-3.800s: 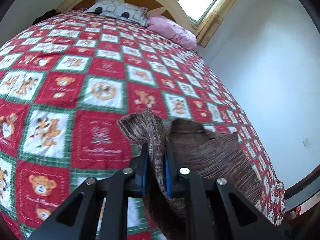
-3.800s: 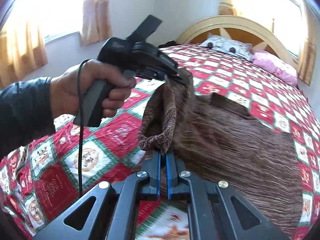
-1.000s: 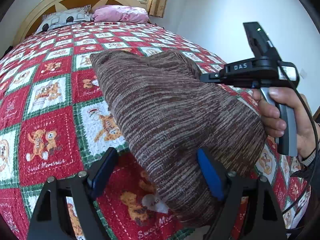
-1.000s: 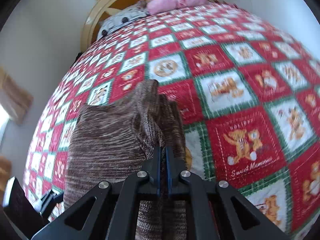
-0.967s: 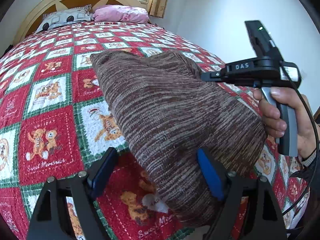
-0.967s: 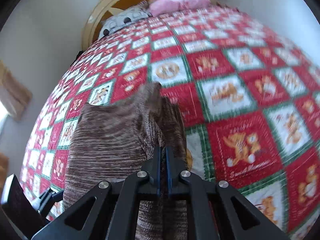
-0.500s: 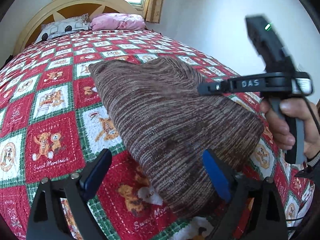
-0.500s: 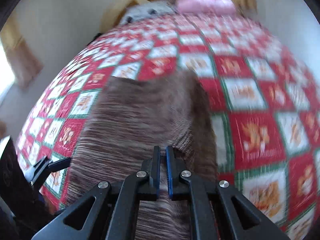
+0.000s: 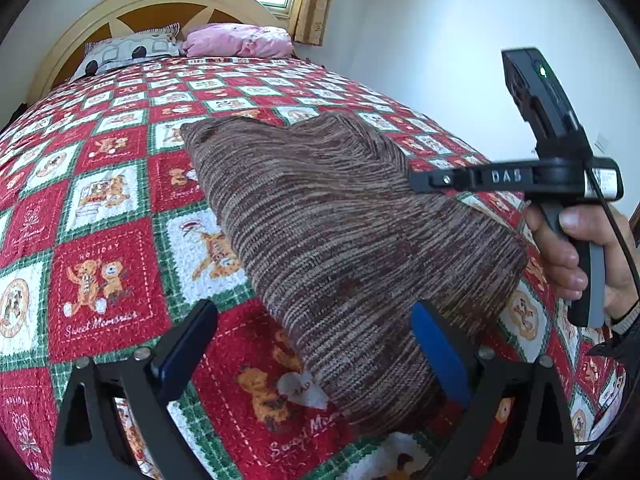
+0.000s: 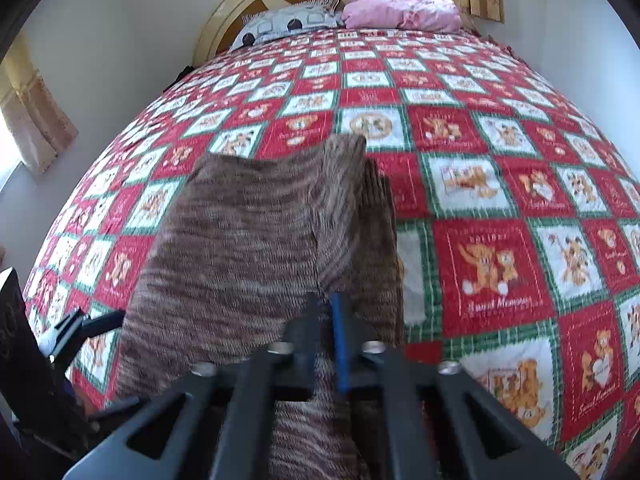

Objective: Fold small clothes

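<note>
A brown striped knit garment (image 9: 328, 240) lies folded on the red, green and white teddy-bear quilt (image 9: 100, 240). My left gripper (image 9: 316, 336) is open, its blue-padded fingers astride the garment's near end, holding nothing. My right gripper (image 10: 326, 312) is shut or nearly shut, tips just above the garment (image 10: 248, 248); I cannot tell if cloth is pinched. The right gripper also shows in the left wrist view (image 9: 424, 181), held at the garment's right edge.
A patterned pillow (image 9: 128, 50) and a pink pillow (image 9: 240, 40) lie against the curved wooden headboard (image 9: 120, 12). A white wall (image 9: 440, 40) runs along the bed's right side. Curtained windows are behind the headboard and at the left (image 10: 32, 120).
My left gripper let go of the garment and opened wide. The garment was laid down folded on the quilt. My right gripper swung round over the garment's right side.
</note>
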A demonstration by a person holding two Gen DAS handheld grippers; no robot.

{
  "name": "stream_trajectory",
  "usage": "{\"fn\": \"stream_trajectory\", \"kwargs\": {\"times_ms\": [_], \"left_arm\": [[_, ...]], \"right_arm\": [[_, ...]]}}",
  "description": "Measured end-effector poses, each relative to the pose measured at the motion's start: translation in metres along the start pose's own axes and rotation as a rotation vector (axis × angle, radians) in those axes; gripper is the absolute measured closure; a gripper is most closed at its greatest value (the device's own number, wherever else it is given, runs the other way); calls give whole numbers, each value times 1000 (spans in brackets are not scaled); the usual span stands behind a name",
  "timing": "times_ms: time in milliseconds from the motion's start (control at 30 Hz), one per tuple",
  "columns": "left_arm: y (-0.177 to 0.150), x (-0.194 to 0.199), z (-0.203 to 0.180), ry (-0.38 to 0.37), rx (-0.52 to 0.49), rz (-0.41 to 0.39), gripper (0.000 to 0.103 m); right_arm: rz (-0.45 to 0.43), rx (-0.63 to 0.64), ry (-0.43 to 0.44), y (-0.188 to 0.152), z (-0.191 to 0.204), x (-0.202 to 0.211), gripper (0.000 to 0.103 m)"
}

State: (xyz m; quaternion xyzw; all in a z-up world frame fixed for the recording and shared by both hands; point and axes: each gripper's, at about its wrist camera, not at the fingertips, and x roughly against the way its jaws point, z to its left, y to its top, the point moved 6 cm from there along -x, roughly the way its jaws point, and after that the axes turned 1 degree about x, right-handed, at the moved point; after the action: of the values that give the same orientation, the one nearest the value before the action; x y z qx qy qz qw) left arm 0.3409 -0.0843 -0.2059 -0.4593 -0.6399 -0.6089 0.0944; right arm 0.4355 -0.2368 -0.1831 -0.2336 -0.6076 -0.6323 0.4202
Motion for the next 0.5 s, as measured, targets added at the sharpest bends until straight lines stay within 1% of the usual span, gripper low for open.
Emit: {"fn": "stream_trajectory", "kwargs": {"times_ms": [67,133,167,200,300,367,400,467,500], "left_arm": [[-1,0,-2,2,-8,1,3],[-1,0,-3,8,-16,5,3],[-1,-1,-4,11,-21,9,3],[-2,-1,-4,12,-25,10,3],[-2,-1,-5,12,-28,12,3],[-2,-1,-4,7,-21,17,3],[-2,-1,-3,7,-18,18,3],[-2,-1,-3,7,-13,18,3],[-2,-1,-3,9,-13,18,3]], "right_arm": [[-11,-18,-16,-3,-10,5,103],[-12,-41,-86,-7,-28,8,103],[-4,-67,-93,-9,-40,8,103],[-4,-77,-80,-10,-45,8,103],[-38,-92,-8,-6,-45,15,101],[-51,-108,11,1,-41,18,66],[-55,-107,30,5,-37,19,38],[-83,-94,58,15,-25,20,37],[-84,-79,58,18,-20,18,37]]}}
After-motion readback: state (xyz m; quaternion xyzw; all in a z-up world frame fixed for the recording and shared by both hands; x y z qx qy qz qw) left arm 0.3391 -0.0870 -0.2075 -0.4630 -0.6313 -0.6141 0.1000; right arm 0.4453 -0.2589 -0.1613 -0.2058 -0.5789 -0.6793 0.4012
